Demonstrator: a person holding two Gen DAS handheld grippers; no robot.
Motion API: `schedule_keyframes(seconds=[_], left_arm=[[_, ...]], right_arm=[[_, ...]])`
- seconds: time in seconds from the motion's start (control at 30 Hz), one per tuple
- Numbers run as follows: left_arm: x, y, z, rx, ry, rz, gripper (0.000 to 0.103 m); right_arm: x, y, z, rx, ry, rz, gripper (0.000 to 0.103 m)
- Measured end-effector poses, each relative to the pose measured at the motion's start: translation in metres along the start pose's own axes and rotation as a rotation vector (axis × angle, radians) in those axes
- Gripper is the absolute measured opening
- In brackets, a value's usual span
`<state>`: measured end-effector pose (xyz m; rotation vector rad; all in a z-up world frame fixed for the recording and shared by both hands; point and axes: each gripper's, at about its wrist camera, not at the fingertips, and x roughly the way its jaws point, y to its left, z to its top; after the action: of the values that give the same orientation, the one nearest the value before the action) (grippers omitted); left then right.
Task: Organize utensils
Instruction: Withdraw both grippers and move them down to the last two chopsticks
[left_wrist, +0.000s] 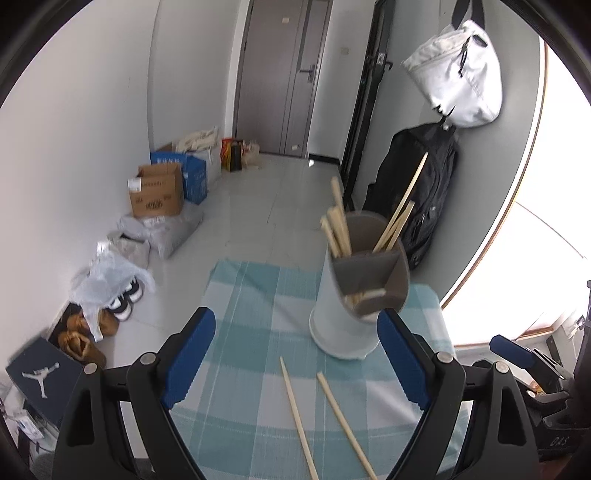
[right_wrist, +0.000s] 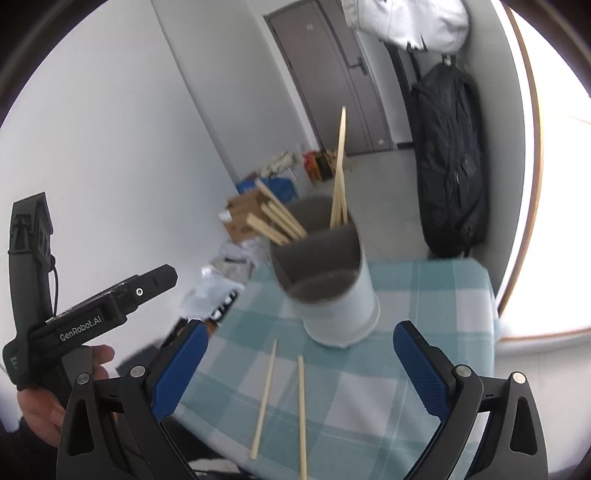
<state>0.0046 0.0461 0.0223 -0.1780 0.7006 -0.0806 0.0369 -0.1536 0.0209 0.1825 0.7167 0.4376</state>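
A white utensil holder (left_wrist: 343, 317) (right_wrist: 340, 302) with grey inner compartments stands on the checked cloth, several wooden chopsticks (left_wrist: 338, 229) (right_wrist: 279, 219) sticking out of it. Two loose chopsticks (left_wrist: 295, 410) (right_wrist: 301, 406) lie side by side on the cloth in front of it. My left gripper (left_wrist: 295, 354) hovers open above them, nothing between its blue pads (left_wrist: 190, 354). My right gripper (right_wrist: 299, 365) is likewise open and empty over the same pair. In the left wrist view the right gripper shows at the right edge (left_wrist: 524, 365); in the right wrist view the left gripper and a hand appear at the left (right_wrist: 92, 321).
The table (left_wrist: 251, 295) (right_wrist: 424, 295) wears a teal and white checked cloth; its edges fall away left and far. Beyond lie cardboard boxes (left_wrist: 159, 192), bags and shoes (left_wrist: 125, 299) on the floor, a black backpack (left_wrist: 424, 192) (right_wrist: 450, 158) and a white bag (left_wrist: 461, 70) on the wall.
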Motion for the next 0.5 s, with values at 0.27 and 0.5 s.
schedule_keyframes(seconds=[0.27,0.5], left_arm=[[0.035,0.014,-0.028,-0.043,0.095,0.015,0.086],[0.050,0.043,-0.037,-0.132,0.155,0.017,0.086]], right_arm=[[0.037,-0.003,-0.022,-0.014,0.137,-0.036,0.101],[0.078,0.001,-0.034,-0.028,0.287,-0.044,0.084]])
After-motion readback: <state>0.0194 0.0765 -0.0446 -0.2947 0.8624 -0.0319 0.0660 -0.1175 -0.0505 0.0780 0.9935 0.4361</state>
